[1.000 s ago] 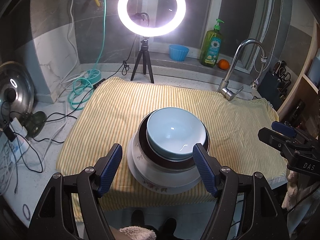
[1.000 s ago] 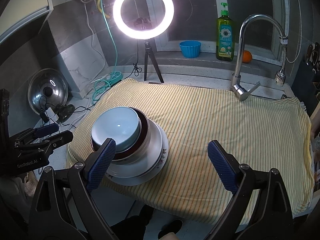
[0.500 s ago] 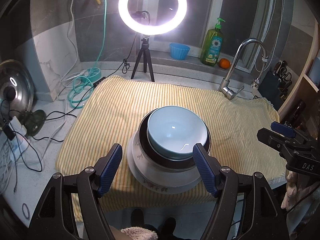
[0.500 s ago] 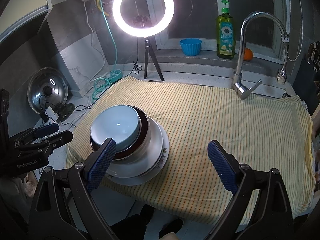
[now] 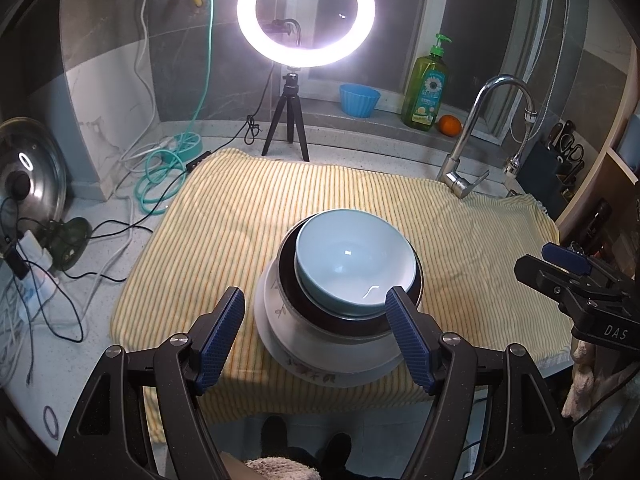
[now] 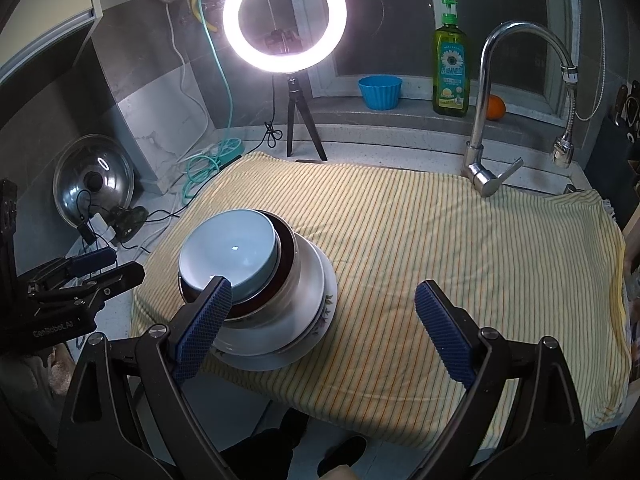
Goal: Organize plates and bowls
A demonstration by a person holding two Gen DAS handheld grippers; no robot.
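A stack of dishes stands on the yellow striped cloth (image 5: 240,216) near its front edge. A light blue bowl (image 5: 348,256) is on top, nested in a dark brown bowl (image 5: 348,320). Under them lie a white plate (image 5: 272,320) and a floral-rimmed plate (image 5: 312,376). My left gripper (image 5: 315,296) is open and hovers just in front of the stack, its blue pads apart from it on either side. My right gripper (image 6: 323,286) is open and empty, with the blue bowl (image 6: 228,248) behind its left finger (image 6: 204,320). Each gripper shows at the edge of the other's view.
A lit ring light on a tripod (image 5: 306,12) stands behind the cloth. A faucet (image 5: 472,132) rises at the back right. On the sill are a soap bottle (image 5: 426,88), a blue cup (image 5: 359,99) and an orange (image 5: 449,125). A pot lid (image 5: 24,184) and cables (image 5: 160,176) lie left.
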